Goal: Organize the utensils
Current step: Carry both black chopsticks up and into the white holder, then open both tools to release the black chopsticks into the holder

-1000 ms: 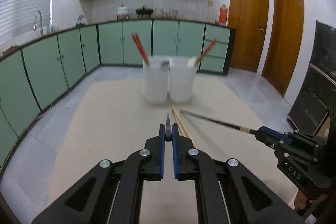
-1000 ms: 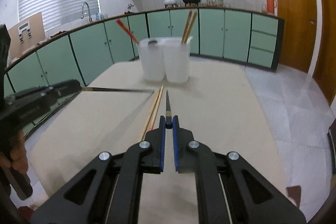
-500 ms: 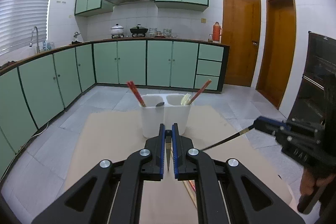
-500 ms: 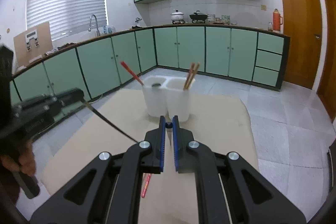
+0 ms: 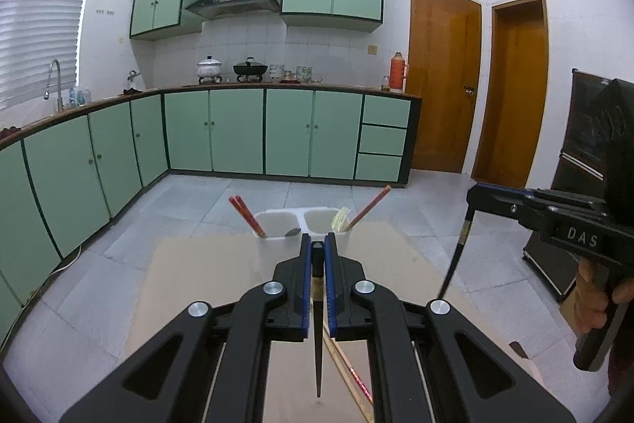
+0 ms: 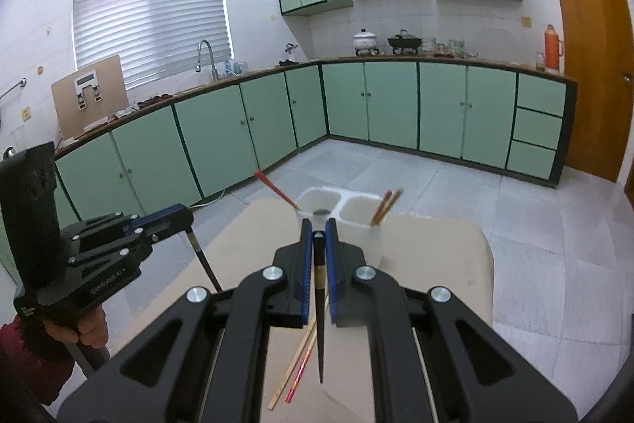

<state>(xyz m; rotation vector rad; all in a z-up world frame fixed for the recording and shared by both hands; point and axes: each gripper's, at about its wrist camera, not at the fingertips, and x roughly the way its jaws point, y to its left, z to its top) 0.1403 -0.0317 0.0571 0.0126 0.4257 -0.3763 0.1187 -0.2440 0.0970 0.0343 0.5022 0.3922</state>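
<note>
Roughly midway, by my reading: the white two-cup holder point(image 6: 340, 221) at the far end of the counter point(image 6: 443, 256) already carries some utensils, two chopsticks are in the air, and a loose pair point(image 6: 299, 369) lies on the counter nearer the cameras than the holder. The left hand-held gripper point(image 5: 317, 252) is clenched on one dark chopstick point(image 5: 317, 335), which hangs tip down over the counter short of the holder; the right hand-held gripper point(image 6: 317, 238) is likewise clamped on a second dark chopstick point(image 6: 320, 324), also pointing down, with the loose pair just beside its tip. Counted: one holder with two cups; in the left cup a red pair point(image 5: 245, 217) as the left wrist view shows it, plus a spoon bowl point(image 5: 292, 232) at the rim; in the right cup two brownish chopsticks point(image 6: 385, 207) and something pale point(image 5: 340, 219) that I cannot identify. Two dark chopsticks are held, one per gripper. On the counter the loose pair reads as one pale stick and one reddish one. What remains, I judge, is dropping the two held chopsticks into a cup and then collecting the loose pair.
</note>
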